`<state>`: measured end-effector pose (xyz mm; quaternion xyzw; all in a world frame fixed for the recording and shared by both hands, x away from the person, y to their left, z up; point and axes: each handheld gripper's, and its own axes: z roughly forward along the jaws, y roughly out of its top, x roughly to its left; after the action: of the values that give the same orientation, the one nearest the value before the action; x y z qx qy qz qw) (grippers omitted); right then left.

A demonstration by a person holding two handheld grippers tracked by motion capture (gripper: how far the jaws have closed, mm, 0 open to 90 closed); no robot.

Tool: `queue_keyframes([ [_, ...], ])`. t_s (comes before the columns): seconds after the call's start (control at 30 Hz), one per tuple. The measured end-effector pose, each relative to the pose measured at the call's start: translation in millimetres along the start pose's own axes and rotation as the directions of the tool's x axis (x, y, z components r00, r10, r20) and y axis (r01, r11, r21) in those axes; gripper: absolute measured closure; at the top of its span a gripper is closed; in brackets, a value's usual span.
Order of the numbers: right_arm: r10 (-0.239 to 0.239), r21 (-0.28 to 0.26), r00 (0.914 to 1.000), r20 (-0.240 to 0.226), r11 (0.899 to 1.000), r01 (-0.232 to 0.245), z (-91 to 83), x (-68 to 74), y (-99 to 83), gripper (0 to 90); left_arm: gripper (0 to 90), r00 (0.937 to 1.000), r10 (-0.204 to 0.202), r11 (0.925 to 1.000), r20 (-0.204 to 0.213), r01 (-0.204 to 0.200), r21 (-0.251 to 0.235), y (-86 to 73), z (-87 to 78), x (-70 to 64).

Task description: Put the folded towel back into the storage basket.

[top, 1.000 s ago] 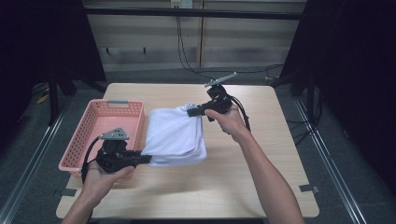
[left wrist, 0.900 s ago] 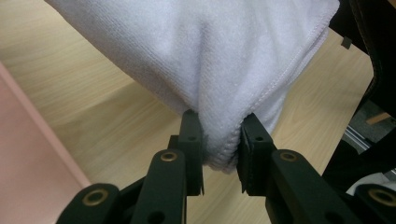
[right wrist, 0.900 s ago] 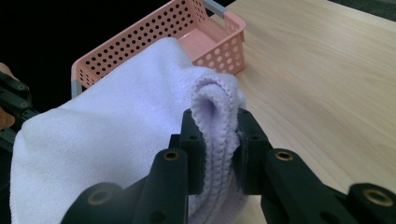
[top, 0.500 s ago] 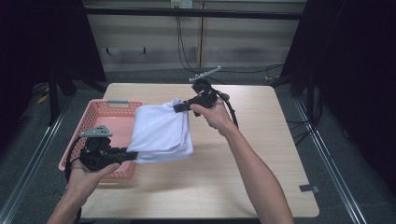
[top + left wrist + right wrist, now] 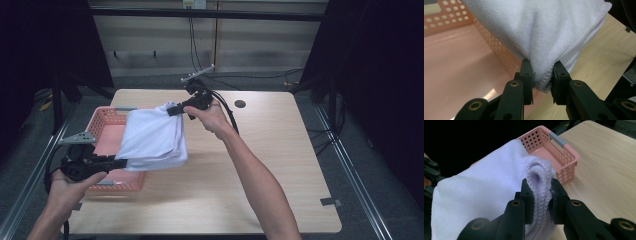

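A folded white towel [image 5: 152,137] hangs in the air between my two grippers, partly over the pink basket [image 5: 106,122]. My left gripper [image 5: 120,162] is shut on the towel's near corner, low at the basket's right wall. The left gripper view has the towel [image 5: 544,32] pinched between the jaws of the left gripper [image 5: 542,80], with the basket [image 5: 454,72] below. My right gripper [image 5: 172,109] is shut on the far folded corner, higher up. In the right gripper view the right gripper [image 5: 540,195] clamps thick folded layers of the towel [image 5: 479,195], and the basket [image 5: 556,157] lies beyond.
The wooden table [image 5: 280,165] lies bare to the right of the basket, with a small dark hole [image 5: 240,104] near its far edge. Cables trail from the right gripper across the table. Dark floor and metal rails border the table.
Both grippers have carried the towel leftward from the table's middle and lifted it, so that it now hangs over the basket's right side.
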<state>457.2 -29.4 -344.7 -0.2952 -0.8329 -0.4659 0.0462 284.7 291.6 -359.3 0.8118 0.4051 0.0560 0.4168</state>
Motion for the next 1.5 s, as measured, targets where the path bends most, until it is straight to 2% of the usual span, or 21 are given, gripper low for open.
queue_keyframes([
  [0.1,0.002,-0.001,1.0000,-0.005,1.000,-0.002,8.4,2.3,5.8,76.0,74.6,0.9999,0.001,1.0000,-0.011,-0.001,0.006,-1.8,-5.1,6.2],
  [0.33,0.008,-0.003,0.9998,-0.016,1.000,-0.008,28.3,6.7,17.4,76.0,74.6,0.9989,-0.023,0.9997,-0.041,0.024,0.007,-4.6,-20.4,21.0],
  [0.53,-0.009,0.007,0.9997,-0.024,1.000,0.009,43.9,15.2,28.6,76.0,74.6,0.9976,-0.045,0.9990,-0.052,0.045,0.003,-12.7,-31.9,31.4],
  [0.7,-0.006,0.005,0.9995,-0.030,1.000,0.006,56.1,21.2,32.3,76.0,74.6,0.9952,-0.077,0.9970,-0.061,0.077,-0.010,-18.8,-41.2,42.4],
  [0.8,0.001,0.005,0.9995,-0.030,1.000,-0.001,62.7,23.1,33.4,76.0,74.7,0.9950,-0.073,0.9974,-0.069,0.073,-0.002,-19.5,-45.0,47.5],
  [0.93,0.011,0.006,0.9997,-0.023,1.000,-0.011,70.6,24.5,35.7,76.0,74.7,0.9933,-0.086,0.9963,-0.077,0.086,-0.005,-22.7,-47.2,53.5],
  [1.17,0.008,0.015,0.9998,-0.017,1.000,-0.008,84.3,29.1,39.2,76.0,74.7,0.9891,-0.114,0.9934,-0.093,0.113,-0.016,-31.2,-52.8,60.2],
  [1.23,0.020,0.018,0.9996,-0.018,1.000,-0.020,89.4,30.2,38.8,76.0,74.7,0.9871,-0.124,0.9923,-0.101,0.123,-0.019,-33.8,-54.6,61.8],
  [1.43,0.032,0.014,0.9994,-0.014,0.999,-0.031,103.8,33.6,36.4,76.0,74.8,0.9827,-0.149,0.9888,-0.110,0.149,-0.012,-42.9,-57.7,75.2],
  [1.5,0.037,0.013,0.9993,-0.011,0.999,-0.037,108.5,33.8,35.7,76.0,74.8,0.9789,-0.167,0.9859,-0.117,0.167,-0.013,-45.4,-56.8,78.6],
])
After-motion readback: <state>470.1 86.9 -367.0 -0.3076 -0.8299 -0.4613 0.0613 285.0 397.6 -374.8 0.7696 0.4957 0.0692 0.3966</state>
